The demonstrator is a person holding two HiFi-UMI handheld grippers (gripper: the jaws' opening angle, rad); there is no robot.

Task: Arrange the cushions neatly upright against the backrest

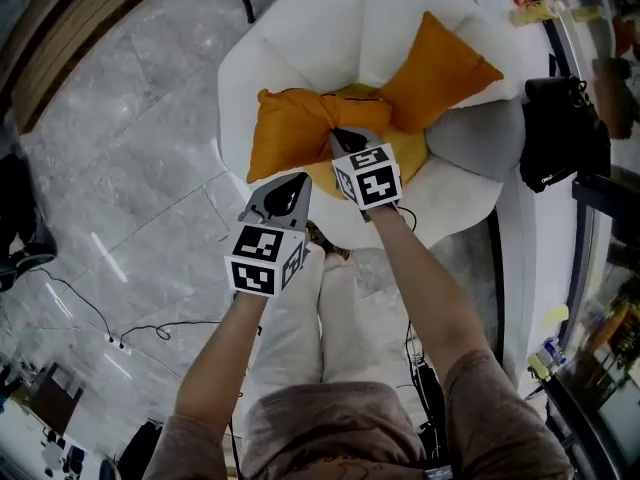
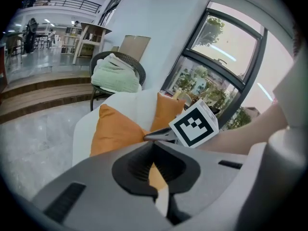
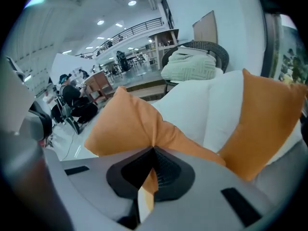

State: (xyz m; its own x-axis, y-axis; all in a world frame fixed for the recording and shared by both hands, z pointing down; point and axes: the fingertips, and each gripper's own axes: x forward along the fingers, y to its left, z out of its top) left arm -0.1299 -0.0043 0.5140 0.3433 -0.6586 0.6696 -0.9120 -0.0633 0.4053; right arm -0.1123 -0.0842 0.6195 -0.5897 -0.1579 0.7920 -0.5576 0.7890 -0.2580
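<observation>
The right tool point(image 3: 153, 149) is pinched shut on a corner fold of the soft orange cloth cushion point(image 3: 127, 124), which looks light and squashy and lies on the round white padded chair point(image 3: 192, 107), while the left tool point(image 2: 153, 142) is closed on nothing.

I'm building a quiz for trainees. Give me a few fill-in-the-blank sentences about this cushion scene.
1. The right gripper is shut on an ___ cushion.
2. The cushion lies on a ___ armchair.
3. The left gripper, jaws together, holds ___.

Missing words: orange; white; nothing.
</observation>
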